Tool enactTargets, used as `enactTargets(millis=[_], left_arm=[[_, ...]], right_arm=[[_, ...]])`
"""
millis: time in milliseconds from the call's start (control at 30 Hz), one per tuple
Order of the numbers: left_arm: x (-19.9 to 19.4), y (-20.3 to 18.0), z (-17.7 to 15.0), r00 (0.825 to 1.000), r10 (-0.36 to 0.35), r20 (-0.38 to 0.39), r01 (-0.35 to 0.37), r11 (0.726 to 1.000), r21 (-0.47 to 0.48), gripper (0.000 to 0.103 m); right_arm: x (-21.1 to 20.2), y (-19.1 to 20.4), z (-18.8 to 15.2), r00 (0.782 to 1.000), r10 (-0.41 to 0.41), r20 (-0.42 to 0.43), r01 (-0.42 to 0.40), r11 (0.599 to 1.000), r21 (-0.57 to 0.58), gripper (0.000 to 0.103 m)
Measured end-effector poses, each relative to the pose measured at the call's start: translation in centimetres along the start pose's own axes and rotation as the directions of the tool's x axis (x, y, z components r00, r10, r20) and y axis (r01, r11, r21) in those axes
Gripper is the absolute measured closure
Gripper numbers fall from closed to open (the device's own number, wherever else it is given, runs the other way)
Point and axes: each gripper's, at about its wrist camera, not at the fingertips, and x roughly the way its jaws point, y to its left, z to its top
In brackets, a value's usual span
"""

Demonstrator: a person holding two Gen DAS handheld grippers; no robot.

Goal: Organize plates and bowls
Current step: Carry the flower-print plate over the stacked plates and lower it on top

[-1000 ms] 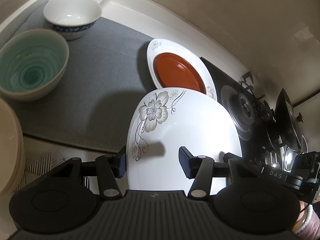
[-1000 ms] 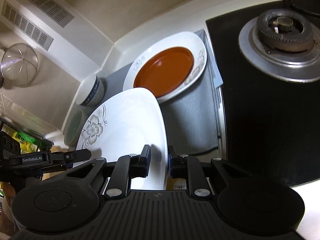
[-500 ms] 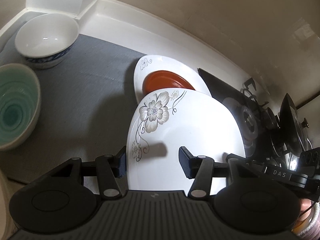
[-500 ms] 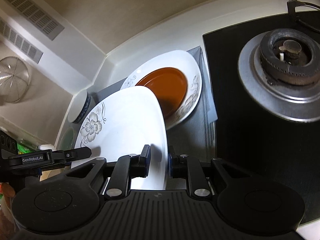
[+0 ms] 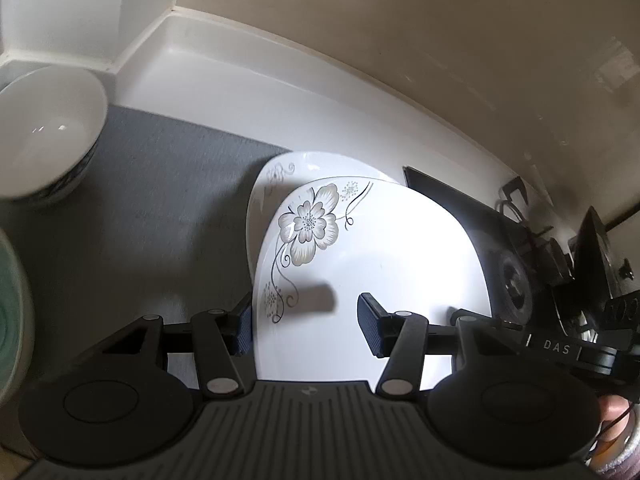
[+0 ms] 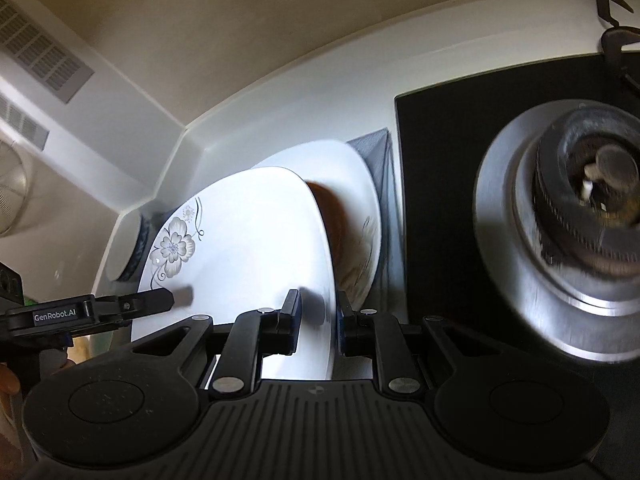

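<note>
A white square plate with a grey flower (image 5: 380, 260) (image 6: 248, 240) hangs tilted over the grey mat (image 5: 160, 200). My right gripper (image 6: 318, 320) is shut on its right rim, one pad on each face. My left gripper (image 5: 304, 320) straddles the plate's left edge with its fingers wide apart; the upper finger (image 6: 160, 300) hovers over the plate and casts a shadow on it. Just behind lies a larger white plate (image 5: 272, 184) (image 6: 360, 184) with a red-brown plate (image 6: 332, 220) on it, which the held plate mostly hides.
A white bowl with a blue band (image 5: 44, 128) (image 6: 128, 248) stands at the mat's back left corner. A green bowl (image 5: 8, 312) shows at the left edge. The black hob with its burner (image 6: 580, 220) borders the mat on the right. The wall rises close behind.
Both grippers carried the flower plate across the mat toward the stacked plates. It now covers the red-brown plate in the left wrist view. The bowls slid off to the left.
</note>
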Motion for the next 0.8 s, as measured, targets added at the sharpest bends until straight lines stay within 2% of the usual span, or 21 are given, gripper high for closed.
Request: enactTargets(millis=[300,633,800], left_arm=[[2.4,0.1,2.7,1.000,0.019,0.007,-0.019,1.000,-0.015,0.045],[4.4,-0.2,4.3,0.998,0.062,-0.002,-0.062,0.998,0.019,0.045],[4.6,0.1,4.5,0.998,0.057,-0.003,-0.057,0.998,0.022,0.047]], right_arm=[[2.2,-0.8,2.5,1.000,-0.018,-0.004,0.018,1.000,0.008,0.084],[3.5,-1.5,4.1,0.999,-0.039,0.000,0.039,0.999,0.022,0.084],[3.8,-1.3,4.6,0.999,-0.043,0.008,0.043,0.999,0.025,0.084]])
